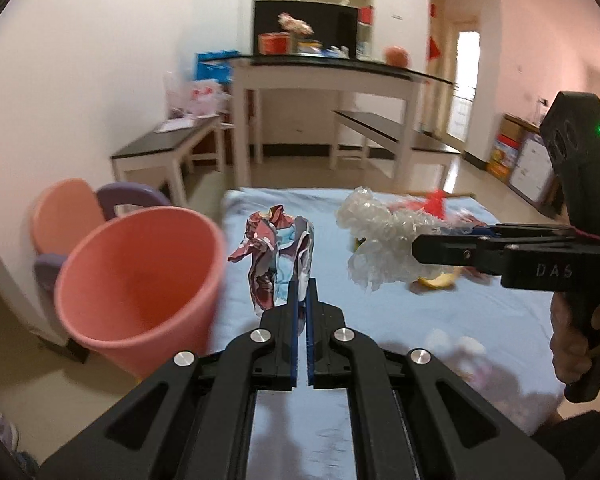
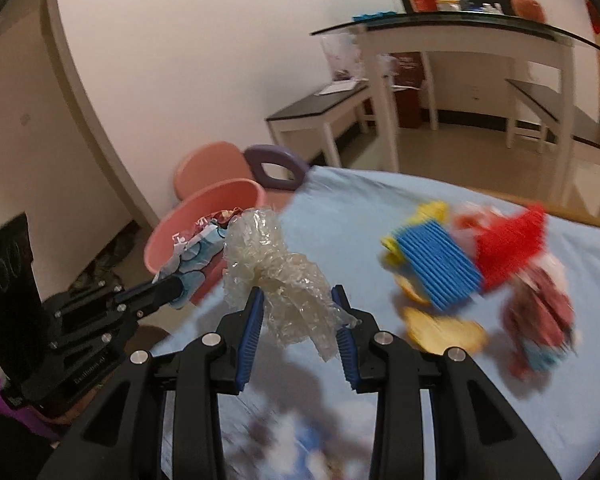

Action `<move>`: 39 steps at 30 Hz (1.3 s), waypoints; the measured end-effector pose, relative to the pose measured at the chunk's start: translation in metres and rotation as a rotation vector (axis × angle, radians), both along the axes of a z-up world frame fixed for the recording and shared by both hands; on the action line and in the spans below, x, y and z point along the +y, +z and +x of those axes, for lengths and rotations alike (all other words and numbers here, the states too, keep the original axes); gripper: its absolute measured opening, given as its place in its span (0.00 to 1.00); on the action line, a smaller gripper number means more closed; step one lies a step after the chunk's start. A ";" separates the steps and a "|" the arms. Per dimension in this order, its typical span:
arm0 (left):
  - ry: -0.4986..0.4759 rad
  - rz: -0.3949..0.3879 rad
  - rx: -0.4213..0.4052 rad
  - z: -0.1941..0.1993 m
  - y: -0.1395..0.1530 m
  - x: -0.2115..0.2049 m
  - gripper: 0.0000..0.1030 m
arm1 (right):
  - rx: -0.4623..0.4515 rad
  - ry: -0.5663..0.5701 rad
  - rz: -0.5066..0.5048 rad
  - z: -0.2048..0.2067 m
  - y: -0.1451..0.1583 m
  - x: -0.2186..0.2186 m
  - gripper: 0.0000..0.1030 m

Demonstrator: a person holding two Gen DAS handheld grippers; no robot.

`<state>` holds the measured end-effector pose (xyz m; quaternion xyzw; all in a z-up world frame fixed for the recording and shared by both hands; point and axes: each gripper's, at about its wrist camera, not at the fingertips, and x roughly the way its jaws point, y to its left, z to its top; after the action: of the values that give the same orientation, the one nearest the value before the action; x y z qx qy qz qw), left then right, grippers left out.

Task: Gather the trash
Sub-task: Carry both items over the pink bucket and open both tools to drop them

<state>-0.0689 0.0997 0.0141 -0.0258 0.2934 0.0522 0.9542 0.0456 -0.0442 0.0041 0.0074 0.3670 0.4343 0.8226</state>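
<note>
While the left gripper (image 1: pixel 300 300) pinches the crumpled wrapper (image 1: pixel 276 252), carry it left over the pink bin (image 1: pixel 140 280); the right gripper (image 2: pixel 300 316) clasps plastic film (image 2: pixel 288 280).

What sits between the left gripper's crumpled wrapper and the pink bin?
Nothing: in the left wrist view the crumpled wrapper in the left gripper hangs just right of the pink bin, with only blue tablecloth behind the gap.

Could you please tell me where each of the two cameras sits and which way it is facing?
Left wrist: on the left gripper, facing across the blue table; jaws shut on a paper wad, pink bin left, right gripper and hand showing.
Right wrist: on the right gripper, facing left across the table; jaws around clear plastic, left gripper showing.
Shared: bin, wad, plastic.
</note>
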 end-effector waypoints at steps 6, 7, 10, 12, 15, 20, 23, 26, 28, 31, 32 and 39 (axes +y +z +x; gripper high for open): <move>0.138 -0.005 -0.005 -0.006 0.003 0.045 0.03 | -0.002 0.067 0.048 0.014 0.014 0.056 0.33; 0.158 -0.012 0.001 -0.006 0.002 0.052 0.03 | 0.000 0.077 0.052 0.015 0.014 0.066 0.33; 0.212 -0.019 0.015 -0.004 -0.003 0.071 0.03 | -0.006 0.113 0.052 0.017 0.015 0.098 0.34; 0.235 -0.018 0.021 -0.005 -0.006 0.081 0.03 | -0.009 0.132 0.048 0.017 0.013 0.117 0.34; 0.268 -0.022 0.038 -0.003 -0.012 0.097 0.03 | 0.019 0.152 0.044 0.022 0.005 0.143 0.34; 0.316 -0.044 0.065 0.001 -0.024 0.119 0.03 | 0.064 0.161 0.028 0.029 -0.013 0.178 0.34; 0.340 -0.066 0.088 0.003 -0.030 0.132 0.03 | 0.068 0.163 0.005 0.025 -0.022 0.186 0.35; 0.362 -0.092 0.103 0.005 -0.034 0.140 0.03 | 0.068 0.156 -0.017 0.028 -0.030 0.192 0.38; 0.371 -0.113 0.119 0.006 -0.038 0.144 0.03 | 0.063 0.151 -0.029 0.029 -0.033 0.196 0.41; 0.377 -0.111 0.125 0.005 -0.040 0.147 0.11 | 0.062 0.152 -0.035 0.030 -0.037 0.197 0.46; 0.377 -0.110 0.125 0.005 -0.041 0.148 0.15 | 0.063 0.152 -0.036 0.031 -0.038 0.195 0.50; 0.378 -0.122 0.094 -0.001 -0.036 0.146 0.28 | 0.061 0.148 -0.037 0.029 -0.039 0.191 0.54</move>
<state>-0.0696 0.2461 -0.0219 -0.1357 0.3301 0.2135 0.9094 0.0745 0.1467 -0.0353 -0.0219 0.3993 0.4868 0.7766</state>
